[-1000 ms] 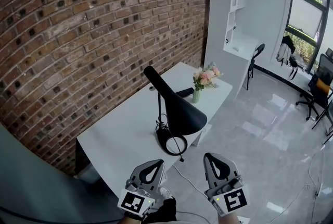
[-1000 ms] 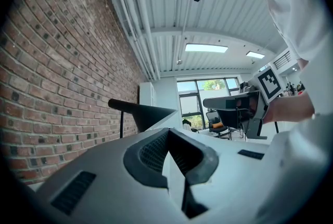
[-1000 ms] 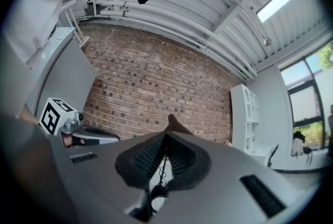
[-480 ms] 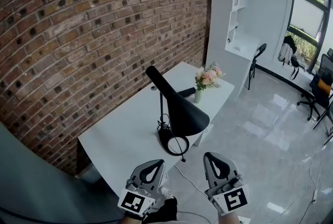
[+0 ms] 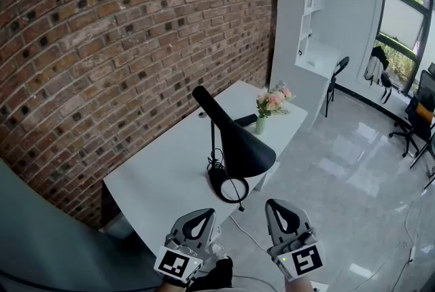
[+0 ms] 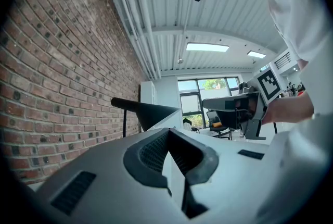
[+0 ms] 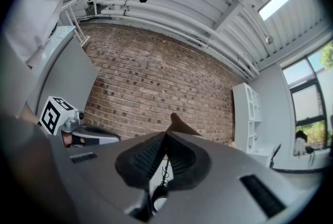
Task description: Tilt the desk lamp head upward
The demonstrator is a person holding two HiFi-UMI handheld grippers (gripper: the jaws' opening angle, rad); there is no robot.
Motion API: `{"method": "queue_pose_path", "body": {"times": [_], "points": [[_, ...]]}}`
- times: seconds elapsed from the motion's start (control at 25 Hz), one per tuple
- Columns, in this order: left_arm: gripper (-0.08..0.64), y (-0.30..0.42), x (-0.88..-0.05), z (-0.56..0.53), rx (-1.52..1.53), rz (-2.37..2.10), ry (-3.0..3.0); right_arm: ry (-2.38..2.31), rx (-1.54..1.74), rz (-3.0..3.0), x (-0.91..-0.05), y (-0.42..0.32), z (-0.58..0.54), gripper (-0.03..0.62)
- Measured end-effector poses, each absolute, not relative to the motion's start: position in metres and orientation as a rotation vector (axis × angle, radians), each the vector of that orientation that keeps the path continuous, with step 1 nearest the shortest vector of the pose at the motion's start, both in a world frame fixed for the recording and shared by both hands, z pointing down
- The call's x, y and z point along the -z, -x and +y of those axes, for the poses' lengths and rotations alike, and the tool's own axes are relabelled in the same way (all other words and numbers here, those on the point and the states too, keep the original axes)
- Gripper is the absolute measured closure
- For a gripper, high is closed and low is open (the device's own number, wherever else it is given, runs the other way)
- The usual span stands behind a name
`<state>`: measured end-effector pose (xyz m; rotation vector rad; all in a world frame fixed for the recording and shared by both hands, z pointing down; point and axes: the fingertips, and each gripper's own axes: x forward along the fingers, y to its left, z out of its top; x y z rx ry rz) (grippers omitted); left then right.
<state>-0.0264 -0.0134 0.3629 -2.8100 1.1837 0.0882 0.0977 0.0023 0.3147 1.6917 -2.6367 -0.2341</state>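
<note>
Gripper, left (image 5: pixel 201 214): your jaws rest together with nothing between them, short of the desk (image 5: pixel 156 178).
Lamp (image 5: pixel 241 147): stands on the desk ahead of you, black head sloping downward.
Gripper, right (image 5: pixel 281 208): jaws together, empty.

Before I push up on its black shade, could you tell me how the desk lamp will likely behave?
It looks top-heavy: the cone shade hangs off a thin stem over a small round base, so it may tip or slide. The base sits near the table edge, so go gently.

Black desk lamp (image 5: pixel 234 141) on desk, head angled down.
</note>
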Motion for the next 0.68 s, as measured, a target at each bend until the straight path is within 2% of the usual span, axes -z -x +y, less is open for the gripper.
{"method": "queue_pose_path", "body": {"times": [0.68], "points": [[0.554, 0.0301, -0.3597, -0.0101, -0.067, 1.188, 2.807, -1.687, 0.258, -2.650, -0.3057, -0.0935, 0.0036, 0.580]]}}
